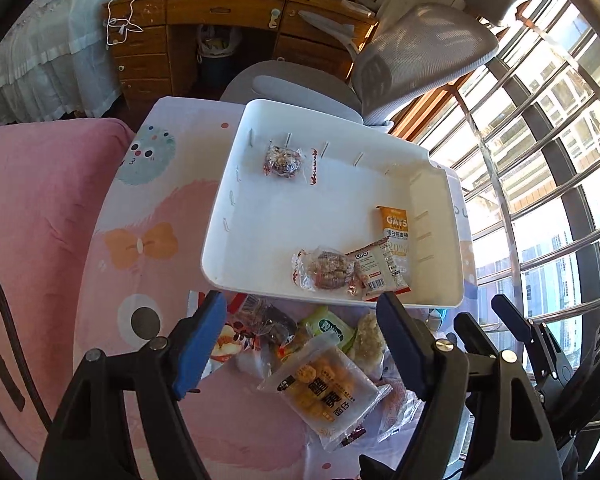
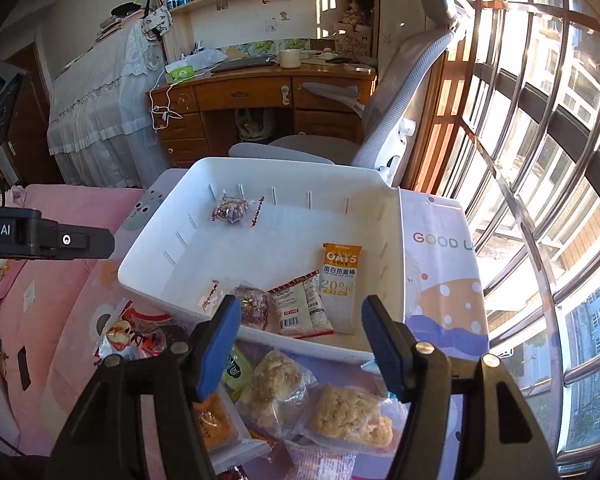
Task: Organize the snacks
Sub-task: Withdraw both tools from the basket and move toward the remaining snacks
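Over the table: both grippers hang above a loose pile of snacks, just short of the white tray (image 1: pixel 228 216).
Table: covered with a pastel cartoon cloth (image 1: pixel 140 240), orange bow and round-eyed faces on it.
Tray: sits on the cloth, slotted walls, mostly bare floor.
Tray, far corner: one clear-wrapped nut cluster (image 1: pixel 283 161) lies alone by the back wall.
Tray, near edge: three packets bunched together — a second nut cluster (image 1: pixel 328 270), a white LIPO packet (image 1: pixel 382 270) and an orange oat bar (image 1: pixel 394 226). The LIPO packet overlaps the oat bar's lower end and touches the cluster.
Left gripper (image 1: pixel 302 334): jaws apart and empty, blue pad on one finger; they have just been spreading.
Under the left gripper: a yellow biscuit pack (image 1: pixel 324 388) lies between the fingers but untouched, with a green packet (image 1: pixel 332 328) and a dark clear-wrapped snack (image 1: pixel 268 320) beyond it, all outside the tray.
Right gripper (image 2: pixel 300 336): jaws also parted with nothing pinched, and they have just been widening too.
Under the right gripper: two pale puffed rice cakes (image 2: pixel 276 384) in clear wrap lie side by side on the cloth, an orange cracker pack (image 2: pixel 214 426) to their left.
Left of the pile: a red-and-white bag (image 2: pixel 136 332) lies beside the tray's near corner.
Background: grey mesh chair (image 1: pixel 420 52), wooden desk (image 1: pixel 220 16), barred sunny window (image 2: pixel 540 160).
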`<state>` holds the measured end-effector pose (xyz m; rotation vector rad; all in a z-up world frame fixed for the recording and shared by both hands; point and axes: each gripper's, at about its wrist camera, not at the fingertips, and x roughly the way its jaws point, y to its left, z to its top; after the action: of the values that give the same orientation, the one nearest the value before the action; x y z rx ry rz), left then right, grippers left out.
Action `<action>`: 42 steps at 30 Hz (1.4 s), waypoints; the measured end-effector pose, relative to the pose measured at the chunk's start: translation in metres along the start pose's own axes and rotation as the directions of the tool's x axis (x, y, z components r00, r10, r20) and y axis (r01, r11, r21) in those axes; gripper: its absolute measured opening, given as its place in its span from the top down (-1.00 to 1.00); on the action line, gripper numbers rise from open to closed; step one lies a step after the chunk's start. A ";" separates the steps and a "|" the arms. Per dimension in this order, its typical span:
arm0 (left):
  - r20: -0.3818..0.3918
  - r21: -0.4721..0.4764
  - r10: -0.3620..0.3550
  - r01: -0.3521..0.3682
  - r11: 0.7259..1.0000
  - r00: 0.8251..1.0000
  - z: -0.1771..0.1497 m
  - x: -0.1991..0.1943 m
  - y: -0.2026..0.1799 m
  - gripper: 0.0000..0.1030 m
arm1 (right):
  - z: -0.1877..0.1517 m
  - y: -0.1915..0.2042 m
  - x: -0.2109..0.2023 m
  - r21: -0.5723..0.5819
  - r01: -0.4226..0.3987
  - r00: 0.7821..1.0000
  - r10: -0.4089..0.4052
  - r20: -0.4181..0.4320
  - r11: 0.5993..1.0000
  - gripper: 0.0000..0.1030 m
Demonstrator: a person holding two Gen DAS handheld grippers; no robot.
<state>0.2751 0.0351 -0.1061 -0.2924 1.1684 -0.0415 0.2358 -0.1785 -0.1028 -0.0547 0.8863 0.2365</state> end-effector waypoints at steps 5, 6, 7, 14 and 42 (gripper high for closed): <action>0.015 -0.019 0.013 -0.013 1.000 1.000 -0.029 -0.021 -0.002 -0.48 | -0.020 -0.002 -0.025 -0.009 -0.028 1.000 0.029 0.009 1.000 -0.31; 0.020 -0.023 0.014 -0.013 1.000 1.000 -0.036 -0.024 -0.002 -0.48 | -0.025 -0.003 -0.030 -0.009 -0.035 0.999 0.035 0.010 0.999 -0.31; 0.026 -0.025 0.016 -0.015 1.000 1.000 -0.043 -0.028 -0.002 -0.48 | -0.029 -0.003 -0.034 -0.008 -0.043 0.999 0.043 0.011 0.999 -0.32; 0.061 -0.030 0.036 -0.034 0.999 0.998 -0.093 -0.053 -0.012 -0.48 | -0.063 -0.010 -0.061 -0.018 -0.091 0.996 0.091 -0.008 0.996 -0.34; 0.092 -0.105 0.111 -0.101 0.989 0.990 -0.196 -0.083 0.000 -0.48 | -0.142 -0.024 -0.084 0.049 -0.229 0.963 0.233 -0.135 0.972 -0.35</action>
<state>0.0640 0.0099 -0.1012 -0.3172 1.0891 0.1240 0.0819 -0.2376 -0.1293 0.0646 1.0368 0.4400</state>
